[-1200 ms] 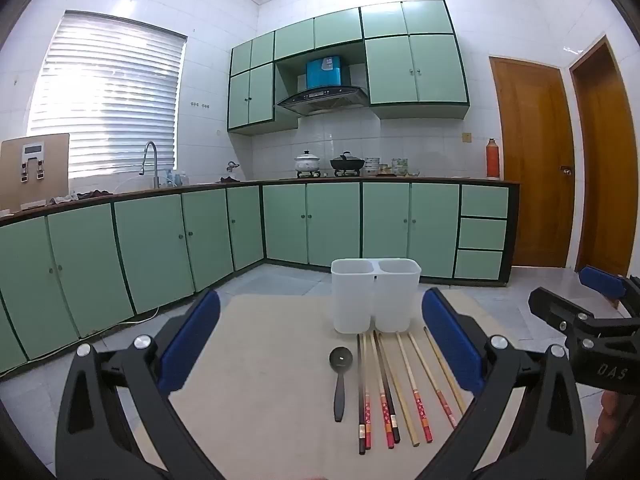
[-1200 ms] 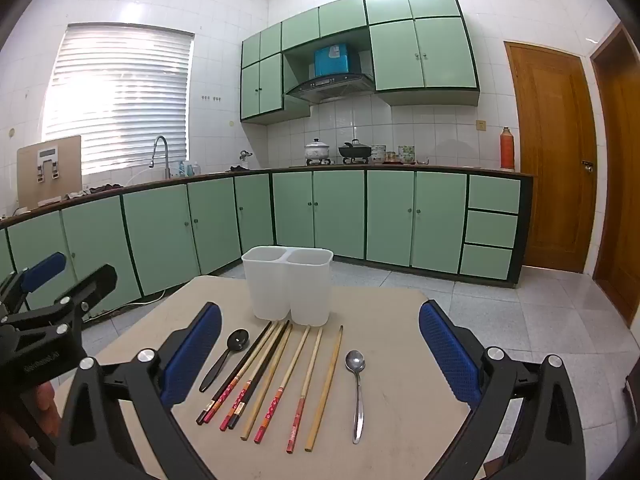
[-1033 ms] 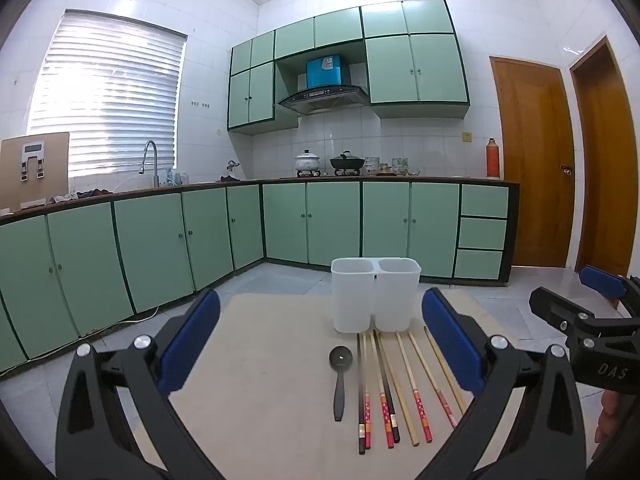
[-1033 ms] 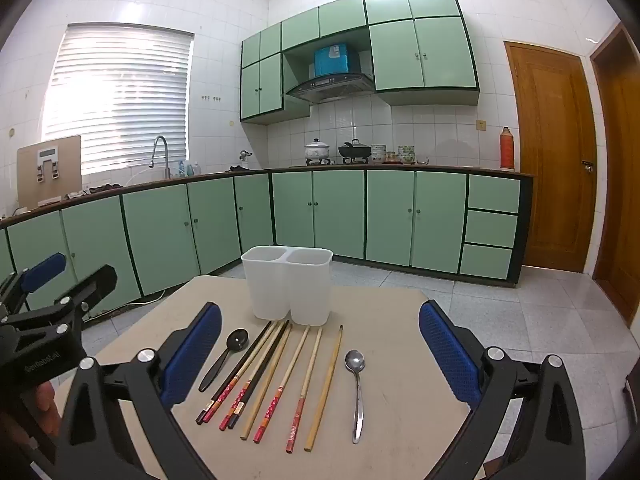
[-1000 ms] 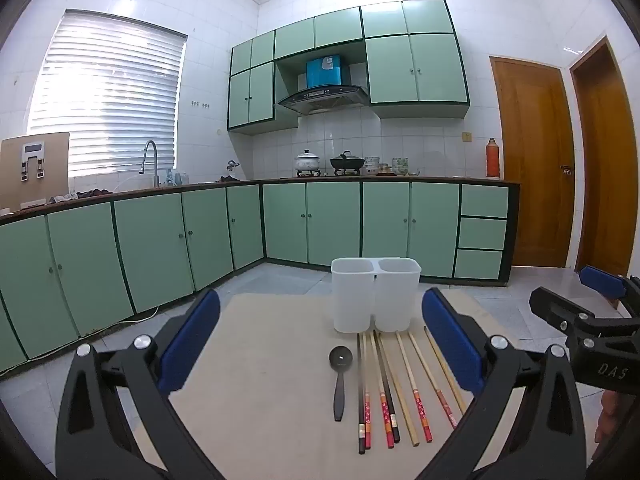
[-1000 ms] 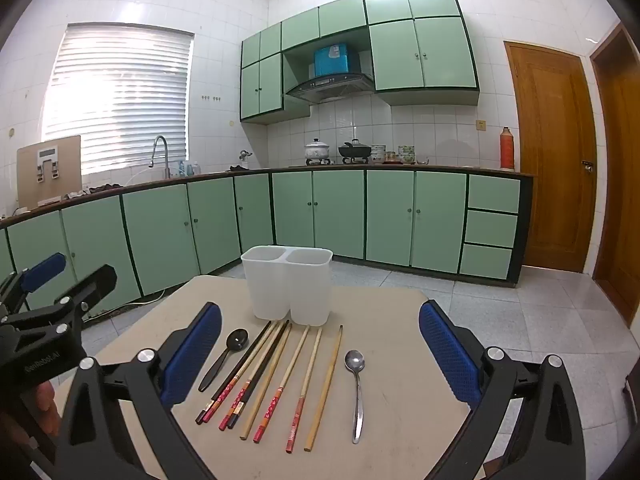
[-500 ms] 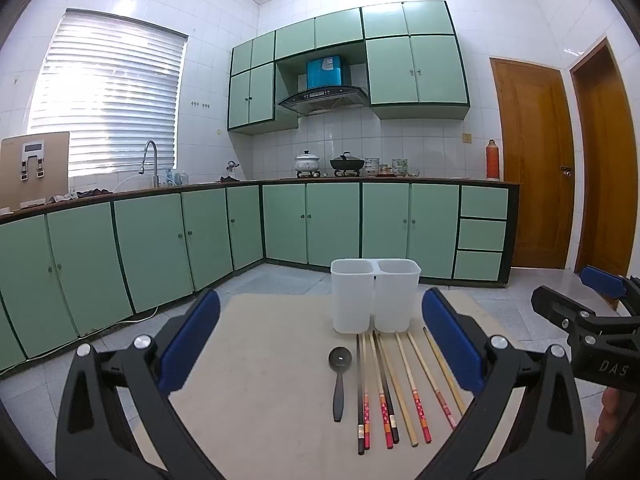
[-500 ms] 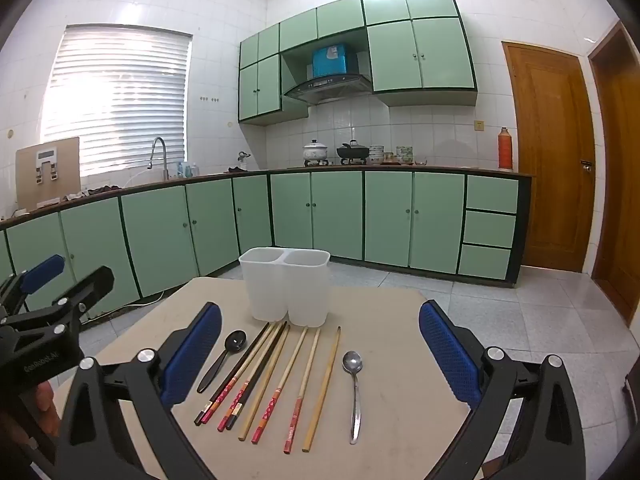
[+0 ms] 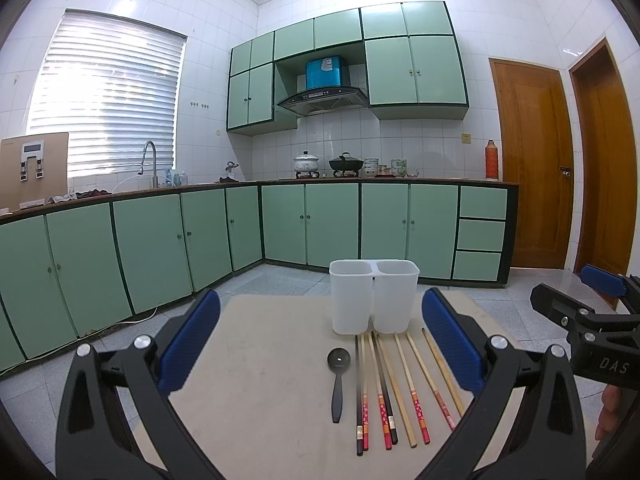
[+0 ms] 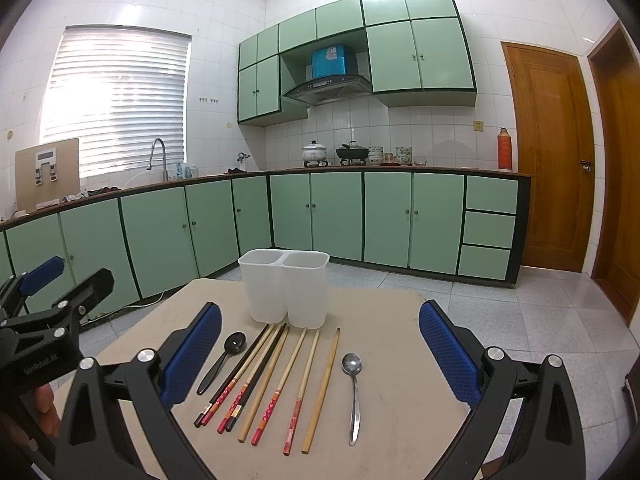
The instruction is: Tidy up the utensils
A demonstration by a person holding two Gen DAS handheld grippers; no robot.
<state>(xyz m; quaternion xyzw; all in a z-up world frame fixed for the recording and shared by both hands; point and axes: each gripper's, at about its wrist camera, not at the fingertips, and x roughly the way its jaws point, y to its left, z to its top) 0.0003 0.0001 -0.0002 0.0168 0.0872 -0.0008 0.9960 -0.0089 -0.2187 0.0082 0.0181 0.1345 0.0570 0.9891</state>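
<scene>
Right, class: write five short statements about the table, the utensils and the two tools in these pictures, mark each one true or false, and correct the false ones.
1. The white container has two compartments. True.
2. A metal spoon lies to the right of the chopsticks. True.
3. The black spoon stands inside the container. False: it lies flat on the table, left of the chopsticks.
4. The right tool is shut on a chopstick. False: it is open and holds nothing.
5. The left tool is open and empty. True.
</scene>
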